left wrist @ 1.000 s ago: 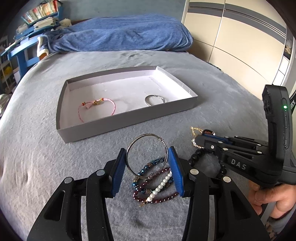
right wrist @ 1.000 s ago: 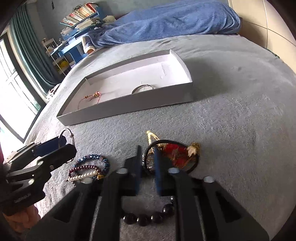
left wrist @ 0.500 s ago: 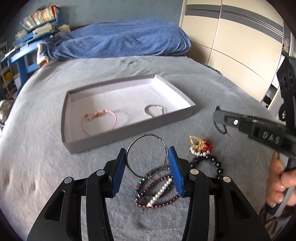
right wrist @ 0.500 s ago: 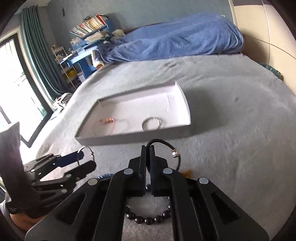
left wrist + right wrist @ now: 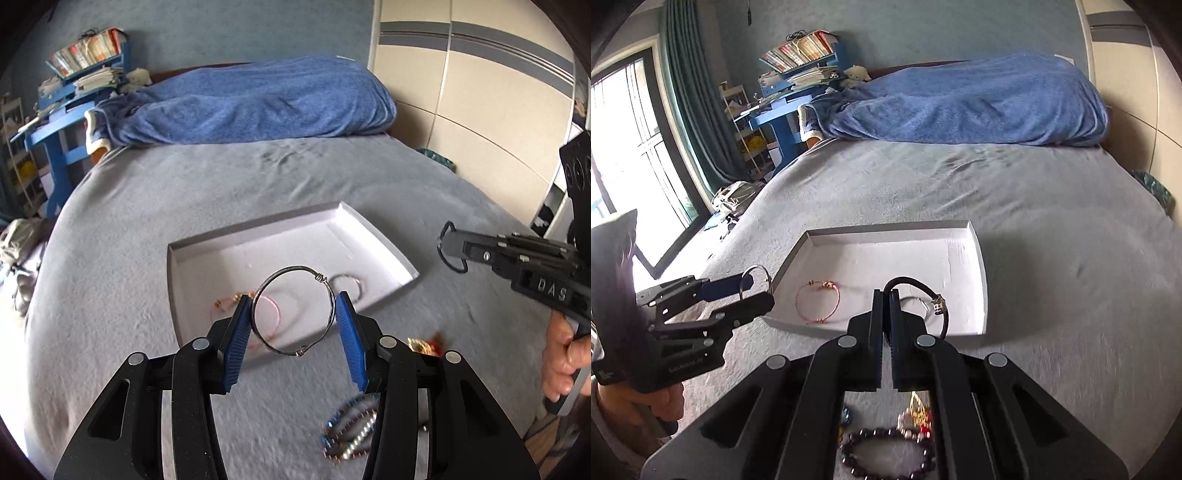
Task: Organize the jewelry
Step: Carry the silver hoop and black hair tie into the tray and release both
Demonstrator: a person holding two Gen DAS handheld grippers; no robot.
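Left gripper [image 5: 293,325]: blue pads clamping a wire bangle [image 5: 293,310] above the white tray [image 5: 376,229]. Right gripper [image 5: 886,314]: jaws together, pinching a black cord bracelet [image 5: 923,291]. Only the right view is showing the dark bead bracelet [image 5: 886,454] lying on the grey bedspread [image 5: 1034,221].

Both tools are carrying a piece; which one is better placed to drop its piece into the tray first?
Probably left: its tool holds the wire bangle at the tray's near wall. The right tool with the black cord looks marginally further back.
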